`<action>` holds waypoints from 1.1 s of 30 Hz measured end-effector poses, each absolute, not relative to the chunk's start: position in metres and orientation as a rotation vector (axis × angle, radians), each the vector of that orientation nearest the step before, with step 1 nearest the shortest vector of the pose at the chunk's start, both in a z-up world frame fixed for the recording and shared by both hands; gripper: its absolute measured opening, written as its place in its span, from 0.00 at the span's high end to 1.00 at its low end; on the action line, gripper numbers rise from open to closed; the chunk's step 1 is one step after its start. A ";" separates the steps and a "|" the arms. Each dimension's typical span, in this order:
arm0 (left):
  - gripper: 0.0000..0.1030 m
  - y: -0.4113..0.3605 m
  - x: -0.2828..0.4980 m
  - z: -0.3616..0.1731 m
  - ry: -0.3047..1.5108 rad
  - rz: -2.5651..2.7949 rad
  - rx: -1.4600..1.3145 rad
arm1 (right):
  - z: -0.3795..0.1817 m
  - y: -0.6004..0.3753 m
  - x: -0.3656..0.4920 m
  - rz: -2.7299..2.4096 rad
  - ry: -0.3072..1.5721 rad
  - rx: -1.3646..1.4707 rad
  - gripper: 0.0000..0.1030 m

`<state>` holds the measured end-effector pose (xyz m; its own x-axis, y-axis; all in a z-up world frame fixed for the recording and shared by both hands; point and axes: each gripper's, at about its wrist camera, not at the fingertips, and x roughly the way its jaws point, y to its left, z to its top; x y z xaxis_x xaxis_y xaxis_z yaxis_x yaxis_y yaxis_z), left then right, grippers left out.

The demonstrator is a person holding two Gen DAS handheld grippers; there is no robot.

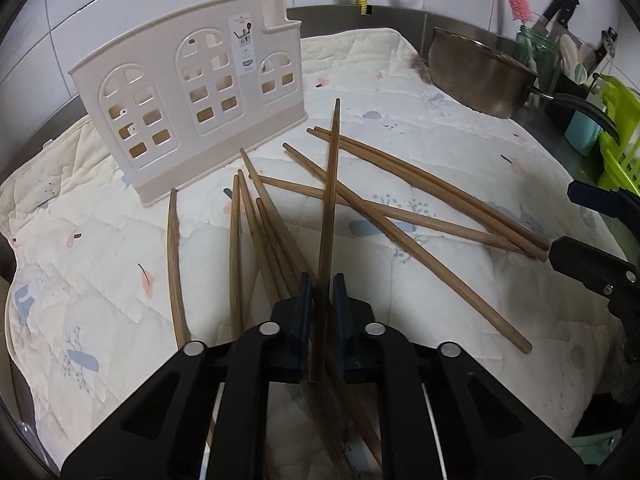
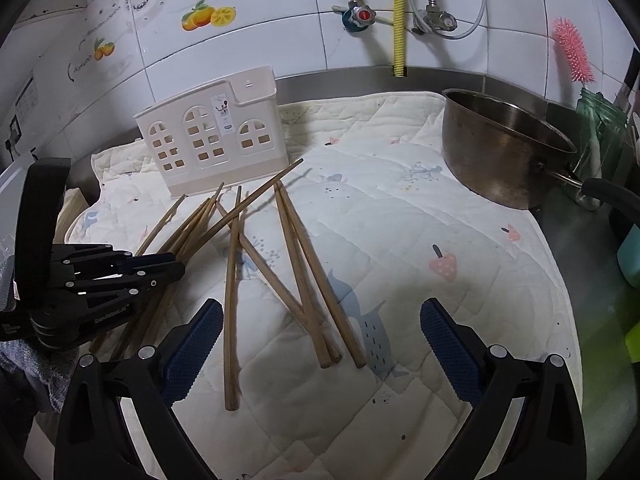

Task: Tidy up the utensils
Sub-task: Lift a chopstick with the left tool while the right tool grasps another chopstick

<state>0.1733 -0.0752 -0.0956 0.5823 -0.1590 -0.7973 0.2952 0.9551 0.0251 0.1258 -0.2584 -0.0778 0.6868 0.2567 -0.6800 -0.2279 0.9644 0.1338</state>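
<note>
Over the quilted mat, the left hand-held gripper pinches one chopstick from the pile; next, I'd guess, it goes into the cream holder, seemingly empty. From the right wrist, the right hand-held gripper hangs spread above loose chopsticks; the pot's inside stays hidden.

Wooden chopsticks, matt; glossy plastic holder; quilted cloth mat; dull metal pot.

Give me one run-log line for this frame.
left gripper: shut on one chopstick | right gripper: open, empty | other chopsticks: loose on mat | holder: upright
</note>
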 end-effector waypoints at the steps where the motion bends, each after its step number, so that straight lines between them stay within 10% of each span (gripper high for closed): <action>1: 0.93 -0.076 0.173 -0.096 0.909 -0.266 0.166 | -0.078 -0.258 0.125 0.273 0.767 0.040 0.07; 16: 0.95 -0.063 0.141 -0.048 0.777 -0.263 0.100 | -0.074 -0.242 0.113 0.325 0.752 0.026 0.10; 33: 0.95 -0.026 0.093 -0.001 0.667 -0.230 0.021 | -0.094 -0.200 0.105 0.447 0.815 0.042 0.49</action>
